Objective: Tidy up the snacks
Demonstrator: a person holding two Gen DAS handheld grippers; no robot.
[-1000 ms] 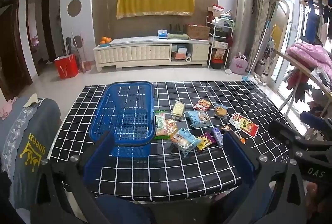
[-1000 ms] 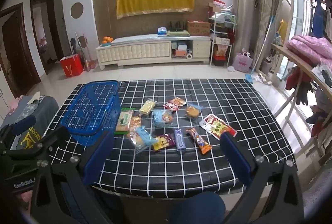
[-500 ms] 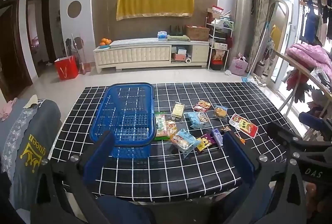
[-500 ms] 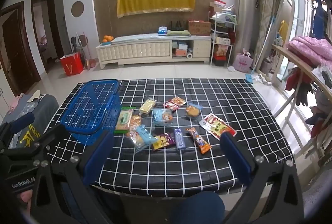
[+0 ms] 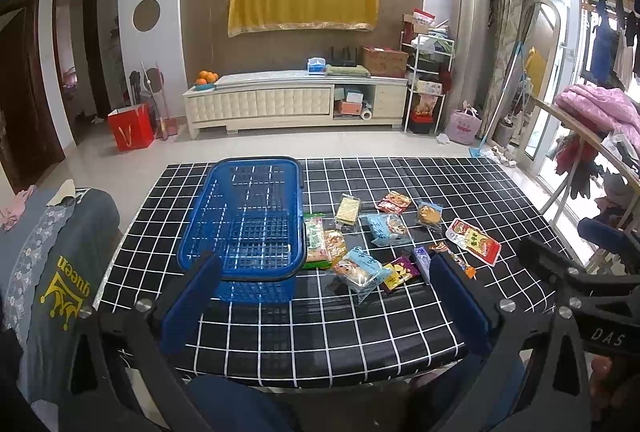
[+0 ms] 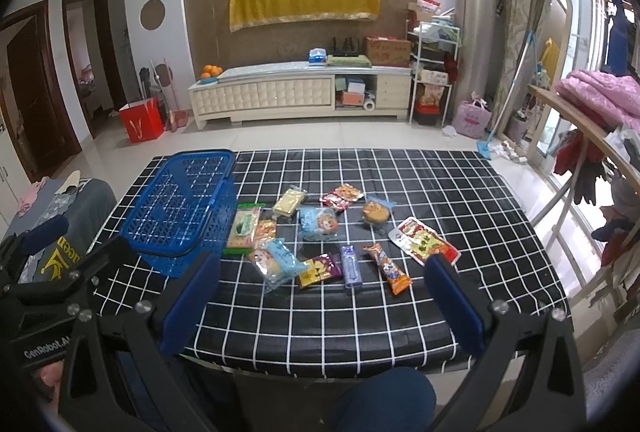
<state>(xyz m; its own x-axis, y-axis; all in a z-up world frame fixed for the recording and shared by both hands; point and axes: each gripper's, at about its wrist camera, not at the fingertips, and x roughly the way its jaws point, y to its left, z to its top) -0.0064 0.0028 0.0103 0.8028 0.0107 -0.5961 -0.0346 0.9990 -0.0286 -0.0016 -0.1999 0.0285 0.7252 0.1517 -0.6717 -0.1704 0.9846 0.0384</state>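
On the table (image 6: 440, 200) there is one blue basket (image 6: 184, 208). Beside it lie eleven snack packets (image 6: 320, 224).

A: Where's the left gripper (image 5: 326, 298)?

B: Low in its own view, level, jaws spread wide, blue pads (image 5: 191, 302) well apart, nothing btwn them.

A: And the right gripper (image 6: 320, 302)?

B: Same pose: level, jaws wide, holding nothing. Each gripper shows at the edge of the other's view, side by side. A bit of hand (image 6: 48, 380) shows under the left one.
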